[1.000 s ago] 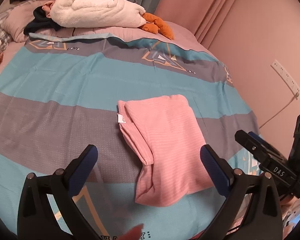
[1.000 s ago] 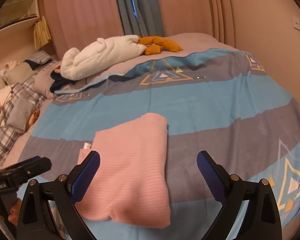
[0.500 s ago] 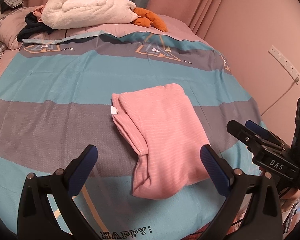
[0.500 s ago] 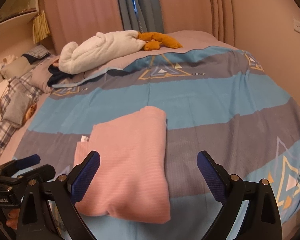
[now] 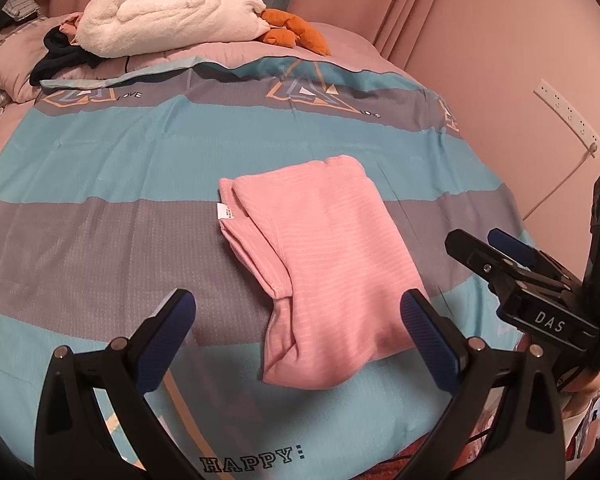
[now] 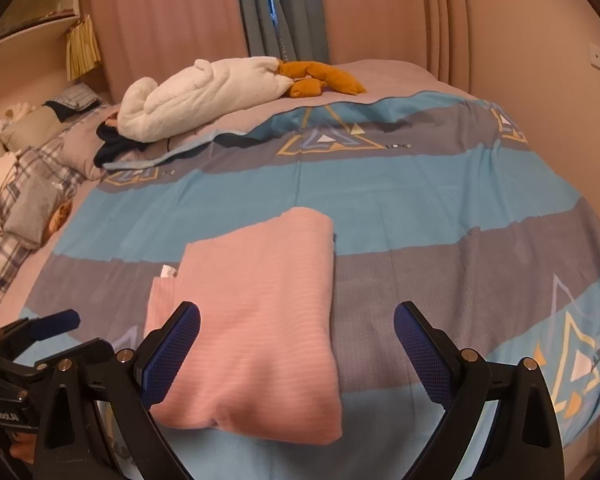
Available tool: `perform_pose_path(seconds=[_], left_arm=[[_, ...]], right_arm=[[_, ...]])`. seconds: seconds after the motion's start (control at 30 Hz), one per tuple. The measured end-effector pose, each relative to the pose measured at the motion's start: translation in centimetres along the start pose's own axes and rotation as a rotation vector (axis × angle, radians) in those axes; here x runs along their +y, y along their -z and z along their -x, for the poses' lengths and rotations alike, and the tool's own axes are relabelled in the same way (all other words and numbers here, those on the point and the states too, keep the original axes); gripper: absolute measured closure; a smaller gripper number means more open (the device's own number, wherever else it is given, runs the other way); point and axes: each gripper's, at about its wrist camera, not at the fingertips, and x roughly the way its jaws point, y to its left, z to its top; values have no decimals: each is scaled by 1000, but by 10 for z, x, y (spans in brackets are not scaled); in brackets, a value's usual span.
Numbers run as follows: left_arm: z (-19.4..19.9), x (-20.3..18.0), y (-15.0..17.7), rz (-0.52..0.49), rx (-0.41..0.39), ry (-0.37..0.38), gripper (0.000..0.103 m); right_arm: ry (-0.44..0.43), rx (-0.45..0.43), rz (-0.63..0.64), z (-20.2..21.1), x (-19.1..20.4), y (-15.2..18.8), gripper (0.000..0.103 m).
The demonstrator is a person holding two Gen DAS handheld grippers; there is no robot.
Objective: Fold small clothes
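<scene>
The left claw (image 5: 296,322) hangs with its blue-padded jaws spread wide and empty just short of the soft, pink, faintly striped knit garment (image 5: 320,264), which lies folded into a thick rectangle on the grey band of the blue-and-grey striped bedspread (image 5: 100,240). The garment looks light and limp, likely to sag, so I would pinch through all layers at a near corner, away from its small white tag (image 5: 223,212). Right of the garment the right claw (image 6: 296,342) is likewise spread and empty; the bedspread reads "HAPPY:" and "LOVE", and the right claw's body "DAS".
</scene>
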Motion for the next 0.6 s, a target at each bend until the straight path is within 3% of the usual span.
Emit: perform_pose_path(seconds=[0.6], left_arm=[[2, -6, 4, -8, 1, 2, 0]], right_arm=[[4, 6, 1, -1, -1, 2, 6]])
